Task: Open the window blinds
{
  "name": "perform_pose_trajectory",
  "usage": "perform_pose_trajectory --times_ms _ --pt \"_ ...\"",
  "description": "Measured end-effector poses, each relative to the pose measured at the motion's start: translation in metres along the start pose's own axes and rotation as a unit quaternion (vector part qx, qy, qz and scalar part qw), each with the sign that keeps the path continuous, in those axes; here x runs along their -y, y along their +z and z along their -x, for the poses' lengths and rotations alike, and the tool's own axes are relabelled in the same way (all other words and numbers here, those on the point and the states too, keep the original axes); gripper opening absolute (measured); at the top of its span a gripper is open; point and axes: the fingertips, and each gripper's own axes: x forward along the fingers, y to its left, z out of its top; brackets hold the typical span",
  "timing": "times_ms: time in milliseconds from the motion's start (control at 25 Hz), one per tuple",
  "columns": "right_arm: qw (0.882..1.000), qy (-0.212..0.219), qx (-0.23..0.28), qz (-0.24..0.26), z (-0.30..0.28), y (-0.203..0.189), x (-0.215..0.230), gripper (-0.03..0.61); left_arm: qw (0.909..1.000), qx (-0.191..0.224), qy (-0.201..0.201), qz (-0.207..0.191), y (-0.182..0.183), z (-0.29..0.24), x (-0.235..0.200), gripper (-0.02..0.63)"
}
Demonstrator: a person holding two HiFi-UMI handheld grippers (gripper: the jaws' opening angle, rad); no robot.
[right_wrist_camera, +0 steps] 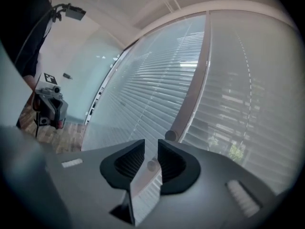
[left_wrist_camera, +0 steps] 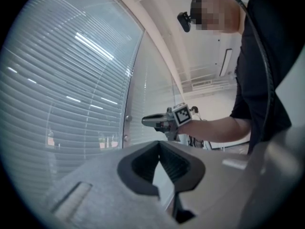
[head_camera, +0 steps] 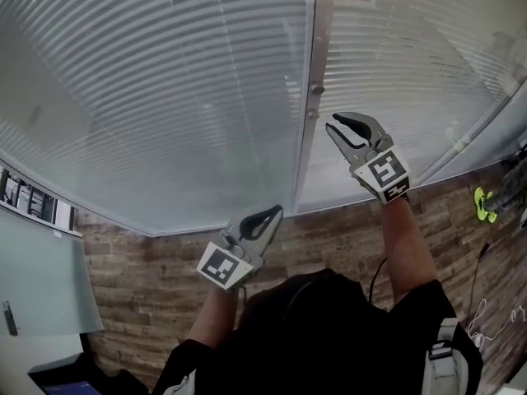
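Observation:
Slatted blinds hang shut behind two glass panes, parted by a grey frame post. Two small round knobs sit on that post. My right gripper is raised just right of the lower knob, a short gap away from it. In the right gripper view its jaws stand slightly apart, the lower knob shows through the gap beyond them, and the upper knob sits farther off. My left gripper hangs lower, away from the glass, shut and empty.
Wood-pattern floor runs below the window. A frosted panel stands at the left. Something bright green lies at the right by cables. The person's dark shirt fills the bottom of the head view.

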Motion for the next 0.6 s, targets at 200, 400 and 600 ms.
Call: perform_pose_trajectory --times_ms 200,400,600 --pt "0.992 -0.001 -0.061 0.106 -0.015 -0.004 0.005 0.101 1.0 -0.002 0.006 -0.002 -0.002 -0.007 0.012 0.005" --pt "0.967 -0.012 -0.103 0.233 -0.03 -0.002 0.017 0.135 0.9999 -0.003 0.013 -0.006 -0.002 -0.015 0.023 0.005" --pt "0.93 -0.009 -0.141 0.339 -0.052 -0.008 0.024 0.154 0.9997 -0.003 0.025 -0.004 -0.005 -0.02 0.027 0.005"
